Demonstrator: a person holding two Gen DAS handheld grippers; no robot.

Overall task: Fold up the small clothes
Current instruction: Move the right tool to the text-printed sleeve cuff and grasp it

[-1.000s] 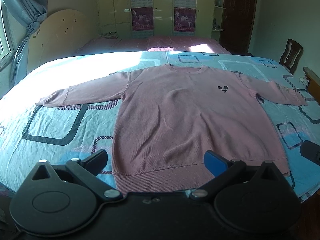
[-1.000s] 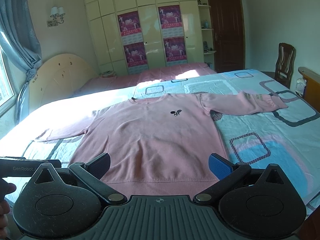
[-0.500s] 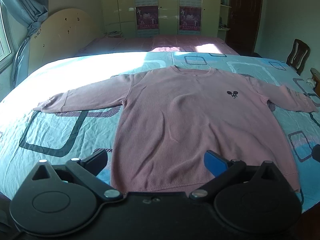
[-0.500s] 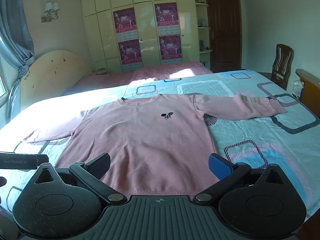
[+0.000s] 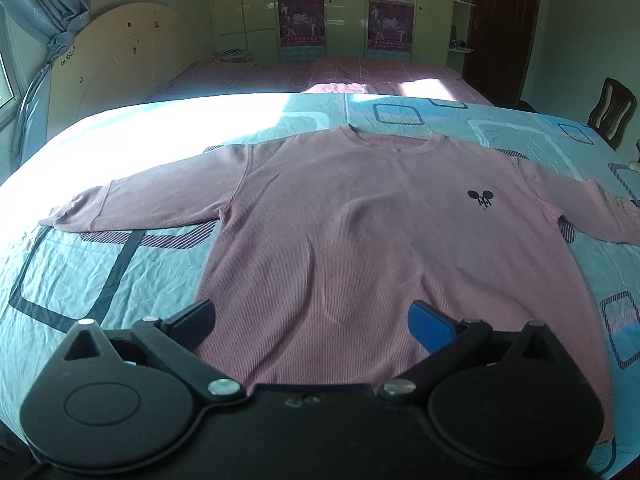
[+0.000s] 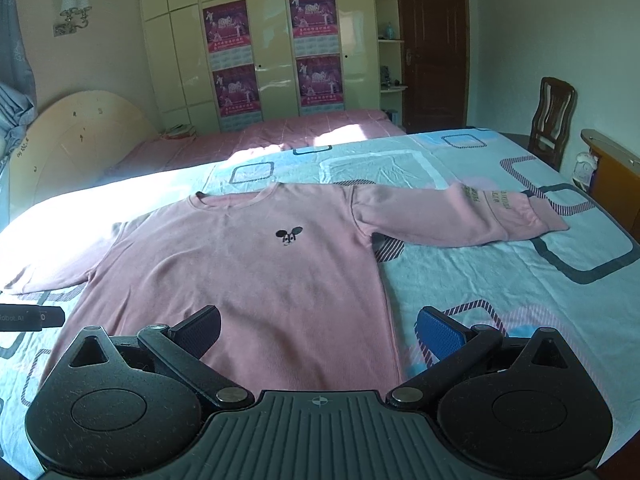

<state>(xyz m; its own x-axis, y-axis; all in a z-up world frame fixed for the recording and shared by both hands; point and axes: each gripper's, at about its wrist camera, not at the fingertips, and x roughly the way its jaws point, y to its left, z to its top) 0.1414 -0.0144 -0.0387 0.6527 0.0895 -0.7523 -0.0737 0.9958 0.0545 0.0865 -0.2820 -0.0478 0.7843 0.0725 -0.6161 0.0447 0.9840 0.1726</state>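
Observation:
A pink long-sleeved sweatshirt (image 5: 360, 240) lies flat and face up on the bed, sleeves spread to both sides, a small black logo (image 5: 480, 199) on its chest. My left gripper (image 5: 312, 320) hovers open above the lower left part of the body, nothing between its fingers. In the right wrist view the same sweatshirt (image 6: 260, 272) fills the middle, its right sleeve (image 6: 460, 218) stretched toward the bed's right side. My right gripper (image 6: 318, 330) is open over the lower right hem, one pad over cloth and the blue pad (image 6: 438, 332) over the sheet.
The bed wears a light blue sheet with square patterns (image 6: 500, 280). A second bed with a pink cover (image 6: 280, 132) lies behind. A wooden chair (image 6: 552, 116) and a bedside cabinet (image 6: 608, 176) stand at the right. The left tool's body (image 6: 28, 317) shows at the left edge.
Both grippers have moved forward over the sweatshirt, so its hem has slid under the fingers. The right one has also swung rightward. Jaws stayed open.

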